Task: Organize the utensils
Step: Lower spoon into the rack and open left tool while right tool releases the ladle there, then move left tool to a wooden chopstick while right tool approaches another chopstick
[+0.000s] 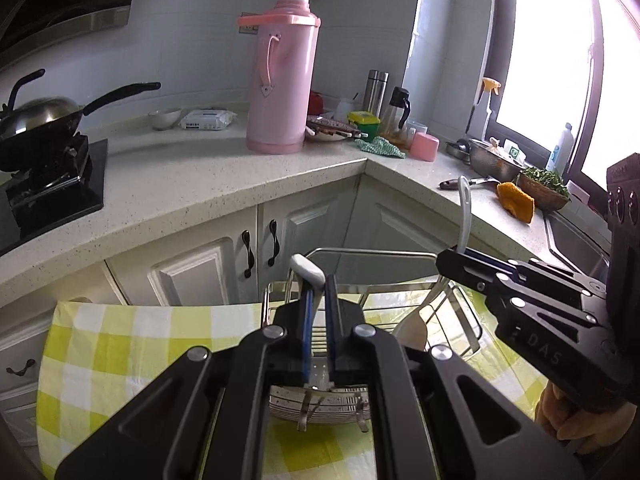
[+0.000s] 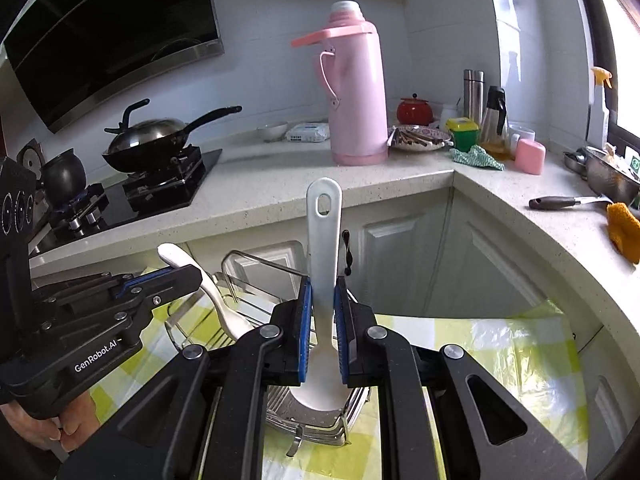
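Left gripper (image 1: pixel 317 312) — clamped on white spoon (image 2: pixel 212 292). Right gripper (image 2: pixel 320 332) — clamped on white rice paddle (image 2: pixel 323 240). Both over wire rack (image 1: pixel 452 312); placing appears outstanding.

Kitchen corner. An L-shaped speckled worktop (image 2: pixel 280 184) runs along white tiled walls (image 2: pixel 260 72) above white panelled cabinets (image 1: pixel 192 272) with dark handles (image 1: pixel 248 254). A black hood (image 2: pixel 120 40) hangs over a black hob (image 2: pixel 160 192) that carries a wok (image 2: pixel 148 144). A pink flask (image 1: pixel 282 80) stands near the corner, with jars and a steel bottle (image 1: pixel 376 92) to its right. A dark-framed window (image 1: pixel 560 60) at right admits strong daylight. A sink (image 1: pixel 576 236) lies below it. A yellow-checked cloth (image 1: pixel 140 340) covers the near surface.
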